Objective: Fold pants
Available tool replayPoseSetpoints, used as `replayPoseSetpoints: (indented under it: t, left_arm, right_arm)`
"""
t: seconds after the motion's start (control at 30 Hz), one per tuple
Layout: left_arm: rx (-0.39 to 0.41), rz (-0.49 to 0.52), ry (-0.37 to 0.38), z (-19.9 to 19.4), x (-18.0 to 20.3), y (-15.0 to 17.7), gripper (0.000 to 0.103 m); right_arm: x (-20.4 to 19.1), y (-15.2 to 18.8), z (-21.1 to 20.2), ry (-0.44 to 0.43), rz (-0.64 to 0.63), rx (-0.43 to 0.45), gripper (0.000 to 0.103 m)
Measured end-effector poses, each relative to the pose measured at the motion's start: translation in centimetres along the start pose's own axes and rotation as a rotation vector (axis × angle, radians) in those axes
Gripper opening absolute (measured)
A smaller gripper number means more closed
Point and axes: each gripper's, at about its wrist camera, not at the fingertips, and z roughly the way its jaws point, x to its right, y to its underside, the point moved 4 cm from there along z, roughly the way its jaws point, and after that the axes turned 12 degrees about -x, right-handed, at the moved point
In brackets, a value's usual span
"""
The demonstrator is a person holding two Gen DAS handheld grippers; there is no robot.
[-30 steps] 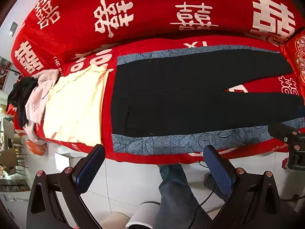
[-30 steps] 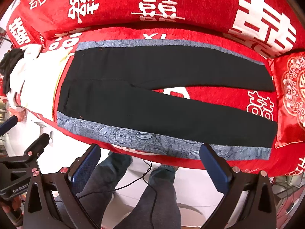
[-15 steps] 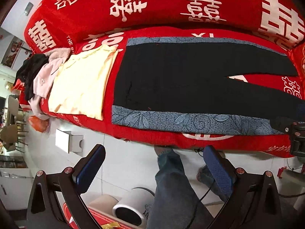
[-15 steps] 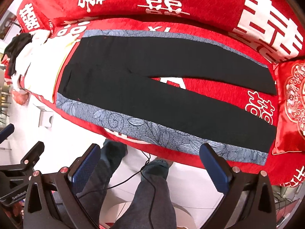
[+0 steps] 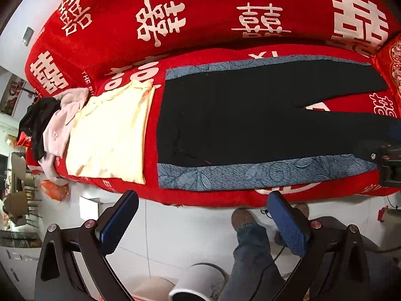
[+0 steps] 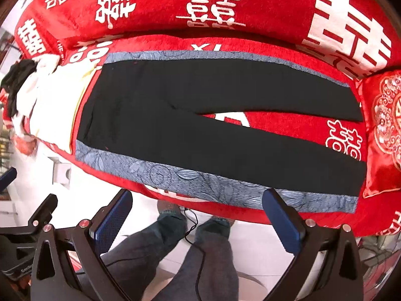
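Black pants (image 5: 238, 118) lie flat on a blue-grey patterned mat (image 5: 250, 175) on the red sofa seat, waist at the left, legs spread to the right in a narrow V. They also show in the right wrist view (image 6: 200, 115). My left gripper (image 5: 203, 223) is open and empty, held above the floor in front of the sofa edge, below the waist end. My right gripper (image 6: 198, 215) is open and empty, in front of the sofa edge below the near leg.
A folded cream garment (image 5: 110, 135) lies left of the pants, with pink and black clothes (image 5: 47, 125) piled beyond it. A red embroidered cushion (image 6: 383, 130) sits at the right end. The person's legs (image 6: 190, 255) and a white bin (image 5: 198, 283) are below on the tiled floor.
Both views shifted slightly: the sofa and pants sit a little nearer to both grippers than half a second ago. The pants have not moved. Both grippers stay open.
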Motion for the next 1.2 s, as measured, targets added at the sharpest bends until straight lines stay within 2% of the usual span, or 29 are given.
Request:
replayPoseSetpoints:
  t: [0.23, 0.57, 0.63, 0.7, 0.73, 0.87, 1.0, 1.07, 1.2]
  left_arm:
    - [-0.016, 0.029, 0.030, 1.8, -2.2, -0.2, 0.103]
    - [-0.020, 0.059, 0.067, 3.1, -3.3, -0.7, 0.103]
    - [-0.015, 0.038, 0.100, 3.4, -3.8, -0.9, 0.103]
    - [-0.023, 0.001, 0.154, 4.1, -4.4, -1.1, 0.103]
    - [-0.038, -0.023, 0.185, 4.8, -4.8, -1.1, 0.103]
    - [-0.091, -0.107, 0.257, 7.2, -5.8, -1.1, 0.103]
    - [-0.136, -0.176, 0.328, 10.8, -6.3, -1.0, 0.103]
    - [-0.161, -0.201, 0.378, 12.6, -6.2, -0.9, 0.103]
    - [-0.157, -0.232, 0.445, 16.4, -5.4, -0.9, 0.103]
  right_arm:
    - [-1.7, 0.2, 1.4, -0.028, 0.068, -0.022, 0.103]
    - [-2.7, 0.6, 2.5, -0.051, 0.144, -0.048, 0.103]
    - [-2.7, 0.5, 2.6, -0.107, 0.170, -0.044, 0.103]
    - [-2.9, 0.4, 2.6, -0.202, 0.184, -0.037, 0.103]
    - [-3.0, 0.5, 2.8, -0.272, 0.190, -0.039, 0.103]
    - [-3.0, 1.0, 4.2, -0.455, 0.251, -0.059, 0.103]
    - [-2.5, 1.7, 6.1, -0.590, 0.304, -0.042, 0.103]
    - [-2.7, 2.0, 8.5, -0.674, 0.319, -0.092, 0.103]
    - [-2.8, 2.3, 13.1, -0.688, 0.327, -0.146, 0.103]
